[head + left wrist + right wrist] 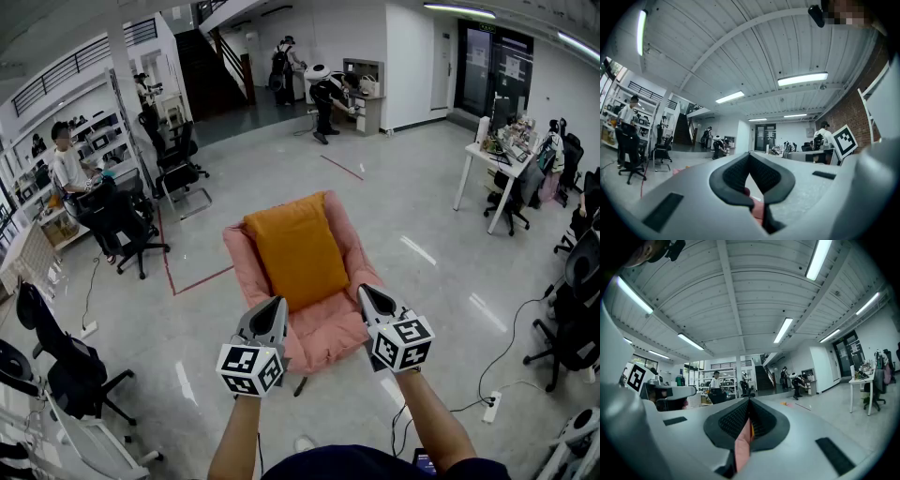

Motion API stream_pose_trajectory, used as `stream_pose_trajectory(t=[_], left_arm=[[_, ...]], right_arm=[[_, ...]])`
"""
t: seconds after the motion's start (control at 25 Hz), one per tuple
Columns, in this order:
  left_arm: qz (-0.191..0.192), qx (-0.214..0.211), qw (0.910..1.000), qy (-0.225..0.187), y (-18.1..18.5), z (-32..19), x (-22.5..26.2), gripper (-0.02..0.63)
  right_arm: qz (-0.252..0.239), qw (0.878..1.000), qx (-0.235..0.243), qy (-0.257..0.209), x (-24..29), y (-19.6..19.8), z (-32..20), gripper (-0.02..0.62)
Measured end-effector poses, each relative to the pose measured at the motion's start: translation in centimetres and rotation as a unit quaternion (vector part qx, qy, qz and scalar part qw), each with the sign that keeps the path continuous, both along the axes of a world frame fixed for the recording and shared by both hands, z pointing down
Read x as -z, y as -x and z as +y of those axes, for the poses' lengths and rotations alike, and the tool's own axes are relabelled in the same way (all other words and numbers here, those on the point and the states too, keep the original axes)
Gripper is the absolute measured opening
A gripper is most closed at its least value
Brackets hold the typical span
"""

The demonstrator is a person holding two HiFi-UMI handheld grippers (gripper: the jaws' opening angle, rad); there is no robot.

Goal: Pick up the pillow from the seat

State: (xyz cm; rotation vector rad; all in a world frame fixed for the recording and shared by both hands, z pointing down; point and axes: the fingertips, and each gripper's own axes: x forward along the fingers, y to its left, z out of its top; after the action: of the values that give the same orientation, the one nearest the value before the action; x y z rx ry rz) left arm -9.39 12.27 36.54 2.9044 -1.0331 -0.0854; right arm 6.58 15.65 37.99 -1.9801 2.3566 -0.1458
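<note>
A mustard-orange pillow (pixel 296 248) lies on a salmon-pink seat (pixel 328 330); both grey grippers carry black-and-white checked cubes.

Long white fluorescent ceiling tubes (pixel 783 330) above my right gripper (pixel 749 403) light the hall brightly and evenly. The glossy pale grey floor (pixel 441 234) ahead carries streaks of glare. Edges bow strongly, corners go black; the gripper's near body blurs.
</note>
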Motion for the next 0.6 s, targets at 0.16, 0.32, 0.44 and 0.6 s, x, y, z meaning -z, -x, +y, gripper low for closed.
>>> stream_pose_trajectory(t=[0.16, 0.32, 0.44, 0.6], left_arm=[[0.002, 0.002, 1.0000, 0.005, -0.4, 1.0, -0.1, 0.003], [0.004, 0.001, 1.0000, 0.008, -1.1, 2.0, -0.2, 0.003], [0.004, 0.001, 0.9999, 0.010, -1.6, 2.8, -0.6, 0.003], [0.003, 0.003, 0.9999, 0.009, -2.6, 4.0, -1.1, 0.003]], right_arm=[[-0.014, 1.000, -0.003, -0.008, 0.2, -0.6, 1.1, 0.018], [-0.024, 1.000, -0.004, -0.010, -0.1, -1.5, 2.3, 0.018], [-0.027, 1.000, -0.005, -0.010, -0.5, -2.0, 3.2, 0.018], [-0.027, 1.000, -0.002, -0.009, -1.1, -3.1, 4.4, 0.018]])
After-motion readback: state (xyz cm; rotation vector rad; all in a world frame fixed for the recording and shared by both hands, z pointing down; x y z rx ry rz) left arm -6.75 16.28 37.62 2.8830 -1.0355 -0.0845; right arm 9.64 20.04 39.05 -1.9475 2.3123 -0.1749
